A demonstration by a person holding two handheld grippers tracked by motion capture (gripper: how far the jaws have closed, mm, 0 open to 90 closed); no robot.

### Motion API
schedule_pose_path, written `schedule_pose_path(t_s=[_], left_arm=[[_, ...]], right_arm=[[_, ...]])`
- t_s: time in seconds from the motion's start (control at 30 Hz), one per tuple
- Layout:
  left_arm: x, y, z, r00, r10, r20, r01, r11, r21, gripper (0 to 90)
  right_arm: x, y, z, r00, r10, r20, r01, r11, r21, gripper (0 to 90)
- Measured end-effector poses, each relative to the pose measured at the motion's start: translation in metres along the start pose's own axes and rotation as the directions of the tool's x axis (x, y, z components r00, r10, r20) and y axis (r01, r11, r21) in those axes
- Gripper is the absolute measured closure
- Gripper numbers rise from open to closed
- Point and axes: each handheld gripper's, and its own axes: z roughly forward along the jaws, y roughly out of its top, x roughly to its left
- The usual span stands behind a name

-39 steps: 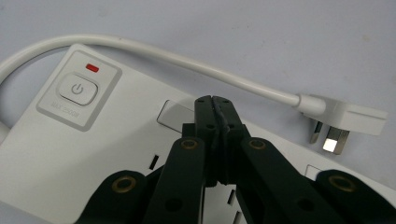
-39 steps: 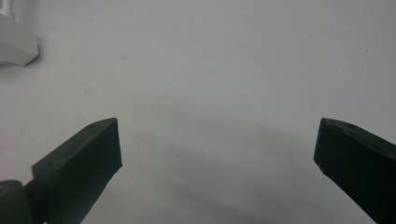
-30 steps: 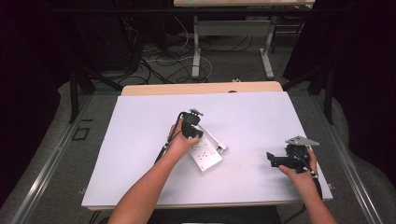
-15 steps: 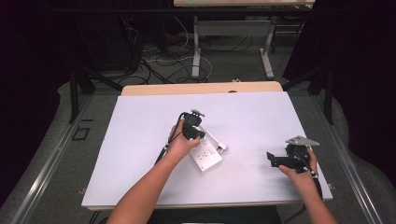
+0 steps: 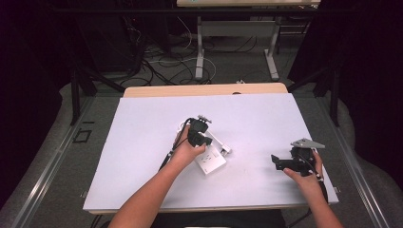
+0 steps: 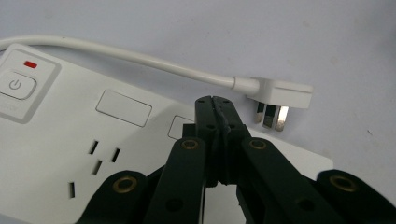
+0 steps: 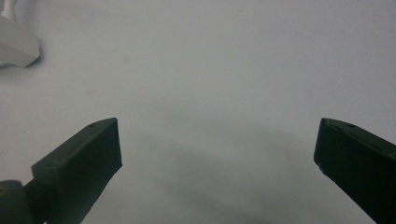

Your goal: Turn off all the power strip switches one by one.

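Two risks stand out. The left gripper (image 6: 215, 100) has its black jaws pressed together with nothing between them, tips hovering just over the white plastic power strip (image 6: 60, 154) near a blank rectangular panel beside the sockets. If it pushes down off-centre, the strip could skid or tip on the white table top (image 5: 142, 142), dragging its white cord (image 6: 140, 58) and flat three-pin plug (image 6: 275, 95), which lies just beyond the strip's edge. The right gripper (image 7: 217, 149), jaws spread wide and empty, sits well apart from the strip, too far to steady it should it slide.
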Motion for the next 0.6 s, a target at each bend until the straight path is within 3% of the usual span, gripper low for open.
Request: schedule_pose_path(t_s=[0.6], left_arm=[[-0.0043, -0.0031, 0.0061, 1.0, -0.002, 0.0, 0.002, 0.9997, 0.024, 90.0]], right_arm=[[-0.0007, -0.0001, 0.0003, 1.0, -0.001, 0.002, 0.001, 1.0, -0.005, 0.1]])
